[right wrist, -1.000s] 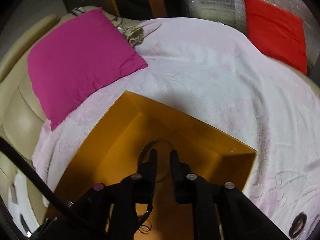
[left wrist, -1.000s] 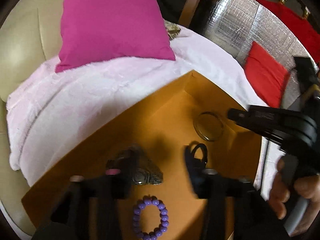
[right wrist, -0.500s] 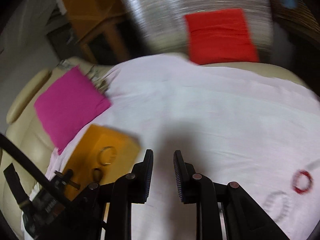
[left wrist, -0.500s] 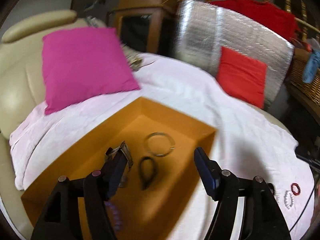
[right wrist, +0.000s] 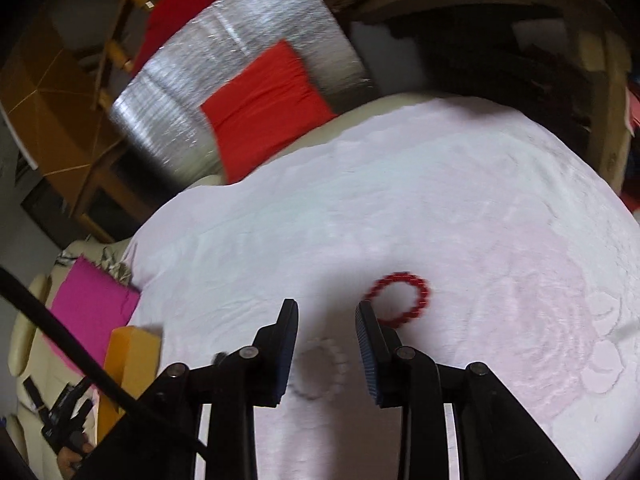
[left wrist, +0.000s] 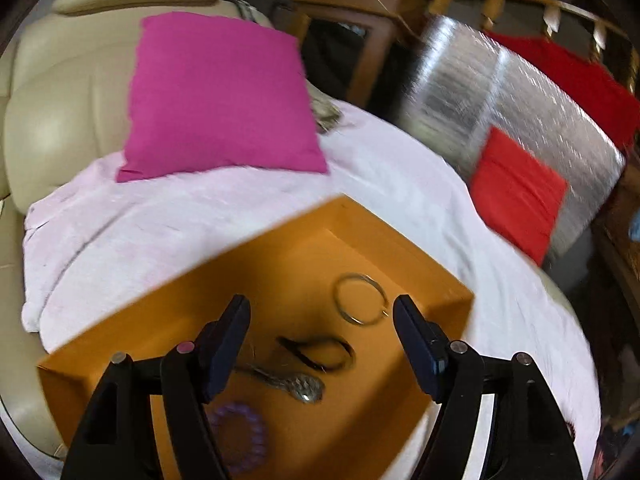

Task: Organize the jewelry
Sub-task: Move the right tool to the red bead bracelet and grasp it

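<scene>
Orange card forms a shallow open box (left wrist: pixel 404 248) lying on a pale pink blanket (left wrist: pixel 160 216) over a cream sofa, as the left wrist view shows it. Inside lie a thin metal hoop bangle (left wrist: pixel 360 299), a dark looped band (left wrist: pixel 320 354), a silver pendant-like piece (left wrist: pixel 298 386) and a purple bead bracelet (left wrist: pixel 239 442). The left gripper (left wrist: pixel 322 320) hangs above the box with its jaws spread wide, just opened further, and nothing between them. A magenta cushion (left wrist: pixel 216 100) leans behind.

In the right wrist view, a red bead bracelet (right wrist: pixel 400 300) rests on the blanket just beyond the right fingertip (right wrist: pixel 368 332). A white bead bracelet (right wrist: pixel 324 364) lies between and under the fingers of the right gripper (right wrist: pixel 326 316), whose jaws stand partly apart, just widened, gripping nothing. A corner of the box shows at the far left.

Both bracelets look light and limp, likely beads on cord, so they may sag or roll. Pinching across one side of the ring, with one finger inside the loop, seems safest. The plush blanket may give way under the fingertips.

Motion blur softens both views. The white bracelet barely stands out from the blanket and the fingers cover part of it. The purple bracelet is blurred and partly behind the left finger. What the silver piece is cannot be told.
</scene>
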`<state>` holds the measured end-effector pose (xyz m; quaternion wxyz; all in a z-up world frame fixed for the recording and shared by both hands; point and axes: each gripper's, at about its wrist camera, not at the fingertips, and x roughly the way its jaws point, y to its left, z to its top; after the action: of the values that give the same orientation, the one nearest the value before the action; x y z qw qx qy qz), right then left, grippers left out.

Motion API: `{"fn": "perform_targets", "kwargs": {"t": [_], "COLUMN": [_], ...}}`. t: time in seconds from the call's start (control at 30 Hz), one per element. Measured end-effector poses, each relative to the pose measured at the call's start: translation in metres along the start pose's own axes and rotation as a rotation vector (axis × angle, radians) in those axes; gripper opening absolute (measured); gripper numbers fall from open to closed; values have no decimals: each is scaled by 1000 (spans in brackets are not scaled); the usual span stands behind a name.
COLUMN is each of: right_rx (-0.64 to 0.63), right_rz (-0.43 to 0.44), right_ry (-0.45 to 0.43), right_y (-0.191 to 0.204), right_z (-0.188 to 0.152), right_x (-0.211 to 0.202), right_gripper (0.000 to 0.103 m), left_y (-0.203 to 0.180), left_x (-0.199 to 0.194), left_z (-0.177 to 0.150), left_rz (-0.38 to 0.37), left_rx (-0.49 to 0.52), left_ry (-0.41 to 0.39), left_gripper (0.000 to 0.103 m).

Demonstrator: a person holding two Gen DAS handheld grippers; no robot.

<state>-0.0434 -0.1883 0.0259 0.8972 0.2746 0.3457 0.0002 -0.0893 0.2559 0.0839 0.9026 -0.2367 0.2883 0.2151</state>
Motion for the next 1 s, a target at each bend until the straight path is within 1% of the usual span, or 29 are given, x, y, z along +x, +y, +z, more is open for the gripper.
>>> {"fn": "perform_targets", "kwargs": {"t": [0.1, 0.17, 0.27, 0.4, 0.47, 0.5, 0.57, 0.6, 0.73, 0.87, 1.0], "right_rx": [20, 15, 34, 89, 92, 95, 102, 106, 147, 197, 243], "right_rz": [14, 18, 11, 1, -6, -7, -13, -16, -9, -18, -9], "right_ry": [-5, -20, -23, -20, -21, -16, -6, 0, 34, 79, 131], "right_y": [-6, -8, -16, -28, -31, -32, -36, -38, -54, -74, -89], "right_z": [5, 7, 8, 8, 9, 10, 11, 11, 15, 18, 22], "right_x": [0, -3, -4, -7, -7, -6, -4, -3, 1, 9, 21], "right_gripper": [32, 32, 32, 32, 32, 32, 32, 32, 32, 32, 32], "left_y": [8, 5, -24, -79, -110, -126, -149, -162, -200, -231, -251], "left_x": [-5, -5, -6, -17, -23, -25, -25, -23, -15, -9, 5], "left_z": [0, -3, -10, -26, -41, -50, -64, -72, -100, -123, -144], "left_rz": [42, 43, -7, -96, -158, -194, -230, -251, -299, -314, -328], "left_rx": [-6, 12, 92, 260, 343, 390, 454, 490, 572, 656, 707], "left_ry": [-36, -44, -43, -74, -77, -66, -39, -13, 69, 111, 203], "left_gripper": [75, 75, 75, 76, 77, 78, 78, 78, 78, 78, 78]}}
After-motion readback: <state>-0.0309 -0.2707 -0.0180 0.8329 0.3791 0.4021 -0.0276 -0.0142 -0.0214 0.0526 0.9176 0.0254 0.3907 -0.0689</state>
